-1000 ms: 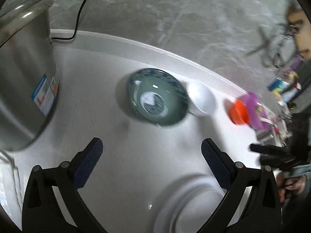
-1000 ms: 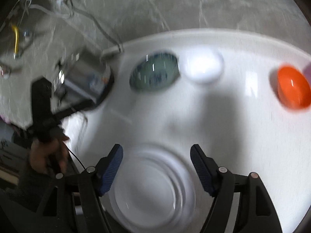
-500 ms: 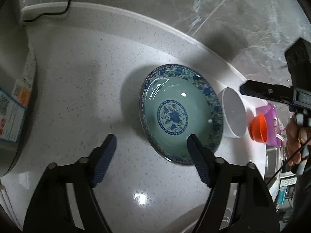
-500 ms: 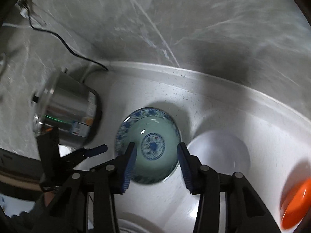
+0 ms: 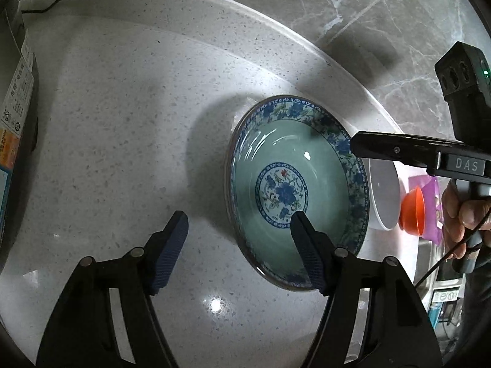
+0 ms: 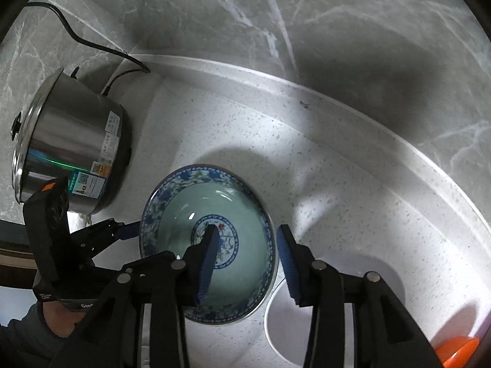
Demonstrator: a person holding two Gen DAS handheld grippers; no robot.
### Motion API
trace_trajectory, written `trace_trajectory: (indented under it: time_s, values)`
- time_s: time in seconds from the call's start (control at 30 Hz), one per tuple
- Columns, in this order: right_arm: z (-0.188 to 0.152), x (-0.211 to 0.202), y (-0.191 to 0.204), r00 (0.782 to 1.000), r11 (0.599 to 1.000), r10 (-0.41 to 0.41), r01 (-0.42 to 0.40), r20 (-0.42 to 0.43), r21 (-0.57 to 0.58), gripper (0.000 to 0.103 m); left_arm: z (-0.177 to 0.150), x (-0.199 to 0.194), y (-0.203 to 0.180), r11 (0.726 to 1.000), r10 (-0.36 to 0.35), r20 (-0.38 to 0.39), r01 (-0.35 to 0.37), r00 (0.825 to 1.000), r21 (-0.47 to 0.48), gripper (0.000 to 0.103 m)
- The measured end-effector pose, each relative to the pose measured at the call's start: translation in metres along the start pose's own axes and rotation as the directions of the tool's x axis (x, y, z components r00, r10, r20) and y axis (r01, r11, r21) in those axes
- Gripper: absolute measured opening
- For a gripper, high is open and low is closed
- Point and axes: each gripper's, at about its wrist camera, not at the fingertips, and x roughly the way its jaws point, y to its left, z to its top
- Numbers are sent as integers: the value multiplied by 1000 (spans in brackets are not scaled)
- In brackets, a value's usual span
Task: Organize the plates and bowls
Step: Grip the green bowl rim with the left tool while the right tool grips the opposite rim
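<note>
A white speckled counter (image 5: 122, 122) fills most of both views, with a raised lip along its far edge. Behind it rises a grey marble wall (image 6: 337, 24) with pale veins. At the far left of the counter stands a steel cooker (image 6: 70, 141), tilted in the picture, with paper labels on its side and a dark base. A black cord (image 6: 92, 43) runs from behind it up along the wall. At the far right, in the left wrist view, a purple packet (image 5: 425, 190) lies on the counter; its details are too small to read.
</note>
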Motion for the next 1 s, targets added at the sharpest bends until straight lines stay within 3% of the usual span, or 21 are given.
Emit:
trace_trajectory:
  time_s: [0.17, 0.23, 0.33, 0.53, 0.73, 0.83, 1.0]
  values:
    - [6, 2, 0, 998, 998, -60, 59, -18, -5, 42, -1, 4, -3, 1000, -3, 1, 3, 1000, 5, 67]
    - [7, 5, 1, 997, 998, -66, 66, -37, -11, 42, -3, 3, -6, 1000, -8, 0, 8, 1000, 14, 46]
    - [5, 14, 5, 993, 995, -88, 85, -81, -43, 42, -3, 4, -3, 1000, -9, -5, 9, 1000, 17, 28]
    - [0, 21, 10, 989, 994, -97, 91, -112, -60, 38, -1, 15, -3, 1000, -4, -21, 4, 1000, 6, 28]
    - [-2, 27, 12, 984, 991, -127, 121, -123, -55, 12, 3, 19, -1, 1000, -20, -16, 20, 1000, -21, 26]
    - [-5, 30, 13, 985, 992, -121, 116, -123, -46, 12, 2, 20, 0, 999, -47, -14, 47, 999, -24, 13]
    - [-9, 29, 17, 986, 992, -123, 119, -112, -45, 12, 1, 20, 2, 998, -48, -4, 48, 999, -35, 11]
